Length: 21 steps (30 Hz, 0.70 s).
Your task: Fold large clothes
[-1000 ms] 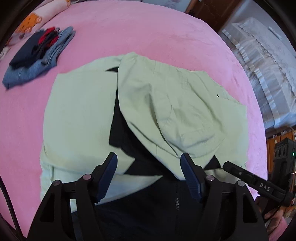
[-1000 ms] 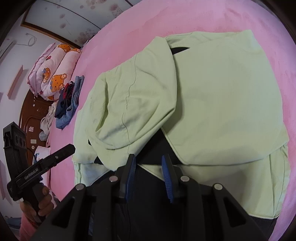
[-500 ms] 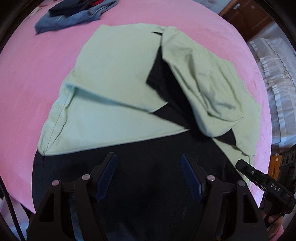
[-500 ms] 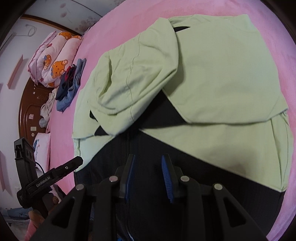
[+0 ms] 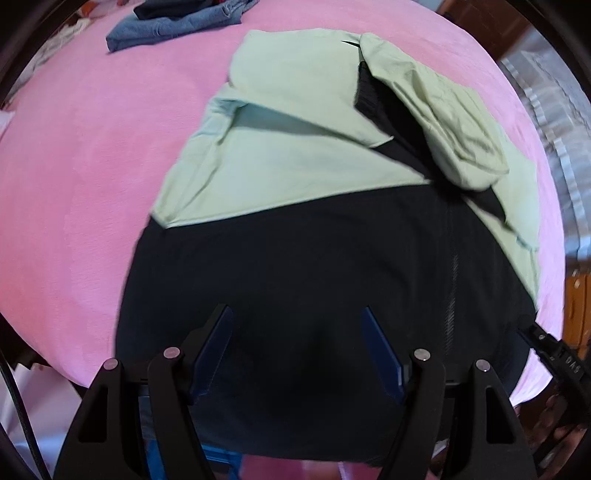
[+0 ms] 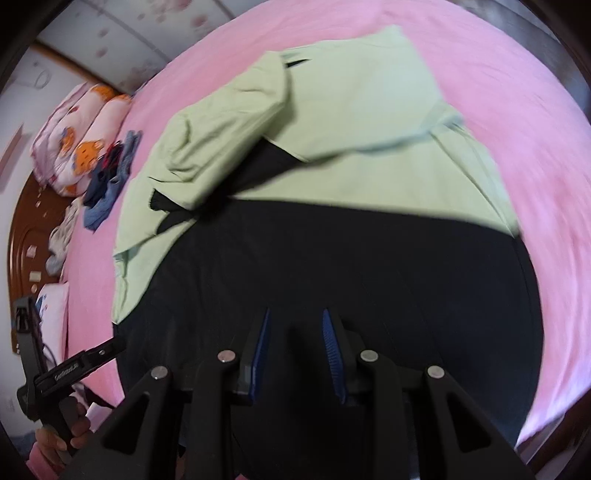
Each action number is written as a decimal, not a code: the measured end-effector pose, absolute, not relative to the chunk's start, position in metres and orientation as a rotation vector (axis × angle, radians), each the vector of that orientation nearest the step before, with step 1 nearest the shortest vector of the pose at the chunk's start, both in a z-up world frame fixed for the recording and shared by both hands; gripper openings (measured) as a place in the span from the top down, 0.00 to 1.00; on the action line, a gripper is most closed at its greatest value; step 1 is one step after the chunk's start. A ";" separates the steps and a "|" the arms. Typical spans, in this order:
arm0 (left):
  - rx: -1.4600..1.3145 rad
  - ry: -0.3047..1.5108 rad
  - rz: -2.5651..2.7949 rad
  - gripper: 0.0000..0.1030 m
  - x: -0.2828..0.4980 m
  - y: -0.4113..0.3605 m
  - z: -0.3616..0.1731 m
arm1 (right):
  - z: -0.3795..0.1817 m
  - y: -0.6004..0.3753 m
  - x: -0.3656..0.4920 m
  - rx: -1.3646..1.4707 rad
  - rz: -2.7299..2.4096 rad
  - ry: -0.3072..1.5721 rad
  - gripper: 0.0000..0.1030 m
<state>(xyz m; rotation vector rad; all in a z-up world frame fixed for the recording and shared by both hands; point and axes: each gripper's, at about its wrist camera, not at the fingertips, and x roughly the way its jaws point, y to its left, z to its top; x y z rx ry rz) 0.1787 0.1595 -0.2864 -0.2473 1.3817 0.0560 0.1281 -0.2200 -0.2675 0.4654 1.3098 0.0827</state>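
Note:
A large jacket, pale green (image 5: 295, 162) at the far end and black (image 5: 314, 280) at the near end, lies flat on the pink bed (image 5: 81, 155). Its green sleeves are folded in over the body. It also shows in the right wrist view (image 6: 369, 177). My left gripper (image 5: 297, 332) is wide open and empty above the black hem. My right gripper (image 6: 295, 332) is partly open and empty above the same black hem (image 6: 332, 266). Each gripper sits near the bed's front edge.
A pile of blue jeans and dark clothes (image 5: 177, 22) lies at the bed's far left. Cartoon-print pillows (image 6: 81, 136) and a wooden headboard (image 6: 22, 236) are at the left in the right wrist view. A white quilt (image 5: 554, 92) lies beside the bed.
Both grippers have pulled back toward the bed's front edge. The black lower part of the jacket has come into view. The jaws kept the same openings.

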 end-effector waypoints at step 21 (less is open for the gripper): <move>-0.285 1.551 0.176 0.21 0.060 0.292 -0.322 | -0.286 -0.311 -0.014 0.522 -0.266 1.412 0.48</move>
